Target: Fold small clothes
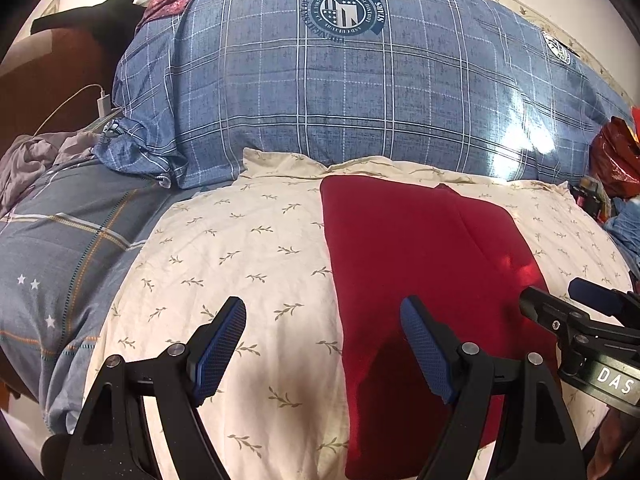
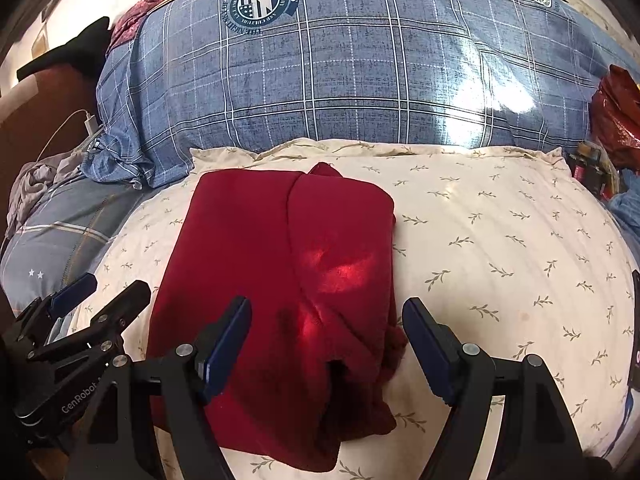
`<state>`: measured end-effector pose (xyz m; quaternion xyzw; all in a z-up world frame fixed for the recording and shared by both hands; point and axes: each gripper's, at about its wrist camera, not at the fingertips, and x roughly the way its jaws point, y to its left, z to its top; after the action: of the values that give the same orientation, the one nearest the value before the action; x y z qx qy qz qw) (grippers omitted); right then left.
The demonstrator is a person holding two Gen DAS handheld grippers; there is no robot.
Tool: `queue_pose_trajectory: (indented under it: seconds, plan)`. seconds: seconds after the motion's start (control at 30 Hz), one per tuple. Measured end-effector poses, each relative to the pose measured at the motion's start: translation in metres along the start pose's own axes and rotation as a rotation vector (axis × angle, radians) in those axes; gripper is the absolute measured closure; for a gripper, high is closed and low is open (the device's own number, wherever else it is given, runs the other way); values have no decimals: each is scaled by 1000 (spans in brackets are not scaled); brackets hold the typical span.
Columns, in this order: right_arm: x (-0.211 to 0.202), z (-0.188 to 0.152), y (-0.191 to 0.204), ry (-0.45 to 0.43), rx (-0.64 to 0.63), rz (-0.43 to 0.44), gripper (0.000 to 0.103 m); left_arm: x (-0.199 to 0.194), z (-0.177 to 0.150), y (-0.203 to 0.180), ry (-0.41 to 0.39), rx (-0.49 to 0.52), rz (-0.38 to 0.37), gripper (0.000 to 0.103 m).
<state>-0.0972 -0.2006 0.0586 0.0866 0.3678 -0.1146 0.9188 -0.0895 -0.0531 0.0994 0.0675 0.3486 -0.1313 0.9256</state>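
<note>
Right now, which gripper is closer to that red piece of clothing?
The right. The right gripper hangs open directly over the red garment; the left gripper hangs open at its left edge, mostly above the cream leaf-print cover.

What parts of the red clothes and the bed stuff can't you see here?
- Red garment: in the left wrist view its near end is cut off by the frame and the left gripper.
- Its underside: hidden in both views.
- Cream pillow: partly covered by the garment.
- Plaid quilt emblem lettering: too small.
</note>
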Motion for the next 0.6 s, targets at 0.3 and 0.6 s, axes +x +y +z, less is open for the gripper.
queue_pose_trajectory:
  seconds: [0.3, 0.6]
  plan:
    - [4, -1, 1, 11, 7, 2, 24, 4, 1, -1, 3, -9, 3, 24]
    - [6, -2, -1, 15, 12, -1, 23, 7, 1, -5, 11, -8, 8, 24]
